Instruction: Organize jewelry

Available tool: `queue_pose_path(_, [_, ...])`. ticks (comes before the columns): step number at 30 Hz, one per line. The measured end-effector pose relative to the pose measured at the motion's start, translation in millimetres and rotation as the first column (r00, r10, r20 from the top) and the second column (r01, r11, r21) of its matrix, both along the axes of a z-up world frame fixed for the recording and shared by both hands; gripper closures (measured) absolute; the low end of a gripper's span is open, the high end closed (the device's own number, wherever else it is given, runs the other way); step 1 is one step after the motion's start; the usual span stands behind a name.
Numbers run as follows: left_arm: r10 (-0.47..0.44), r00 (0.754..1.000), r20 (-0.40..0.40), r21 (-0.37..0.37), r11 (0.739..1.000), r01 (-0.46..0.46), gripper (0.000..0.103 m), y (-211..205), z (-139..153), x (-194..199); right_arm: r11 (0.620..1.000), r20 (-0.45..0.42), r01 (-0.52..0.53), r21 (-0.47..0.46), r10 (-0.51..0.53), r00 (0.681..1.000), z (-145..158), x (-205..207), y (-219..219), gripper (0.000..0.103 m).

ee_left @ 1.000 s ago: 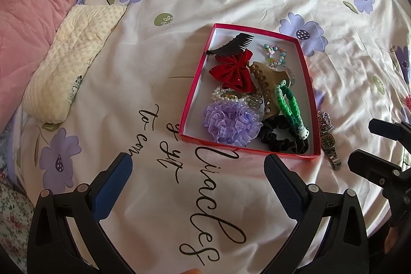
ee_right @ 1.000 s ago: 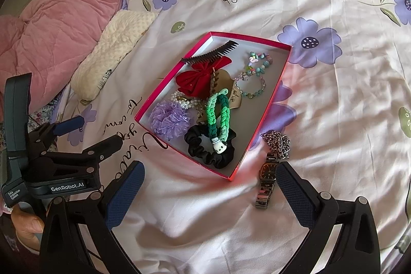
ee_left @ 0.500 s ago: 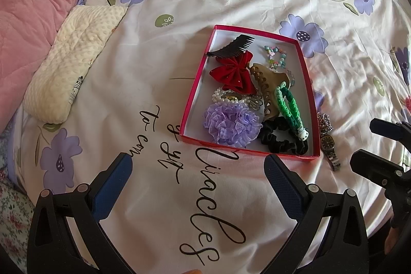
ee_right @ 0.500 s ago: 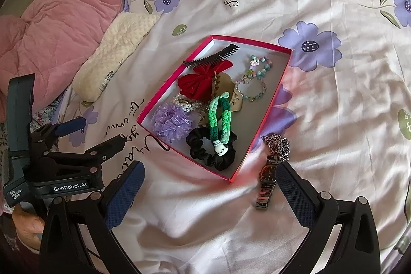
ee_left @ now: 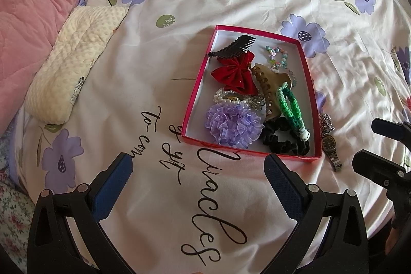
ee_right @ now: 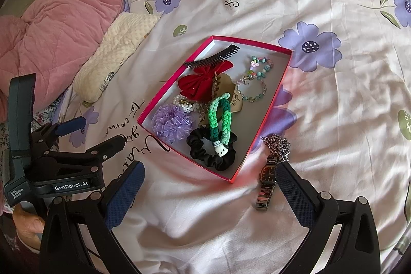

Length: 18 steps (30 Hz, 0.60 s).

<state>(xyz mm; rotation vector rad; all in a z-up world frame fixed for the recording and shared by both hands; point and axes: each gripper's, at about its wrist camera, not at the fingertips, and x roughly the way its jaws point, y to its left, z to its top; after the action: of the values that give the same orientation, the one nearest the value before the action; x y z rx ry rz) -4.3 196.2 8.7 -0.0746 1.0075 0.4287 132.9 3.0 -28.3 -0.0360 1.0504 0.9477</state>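
A shallow red cardboard box (ee_left: 199, 84) with a white floor lies on a floral bedsheet printed with purple flowers and black script (ee_left: 179, 17), crowded with hair accessories: a black plastic comb (ee_left: 235, 49) at its far end, a red velvet bow (ee_left: 235, 76) beneath it, a tan claw clip (ee_left: 269, 86), a lilac ruffled scrunchie (ee_left: 233, 126), a black scrunchie (ee_right: 212, 149) and a green braided band (ee_right: 219, 120) with a small white charm lying across it. Beaded bracelets (ee_right: 255, 78) occupy the box's far right corner. Just outside the box's right wall, a dark-faced metal wristwatch (ee_right: 267, 177) and a silver chain (ee_right: 278, 147) lie on the sheet; the watch sits right beside the right gripper's (ee_right: 209, 182) right fingertip, contact unclear. Both that tool and the left gripper (ee_left: 197, 167) hover with fingers spread wide, holding nothing, short of the box's near edge. A cream dotted pillow (ee_left: 74, 60) and pink quilt (ee_left: 28, 4) lie well left of the box; bare sheet surrounds its other sides.
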Motion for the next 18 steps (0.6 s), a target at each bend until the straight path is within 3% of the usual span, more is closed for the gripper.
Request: queue_pose_path(18, [0.02,1.0,-0.003,0.007,1.0,-0.019,0.0,-3.6,-2.0,-0.4,1.0,0.002,0.003,0.006,-0.003,1.0,1.4,-1.1,0.2,0.0])
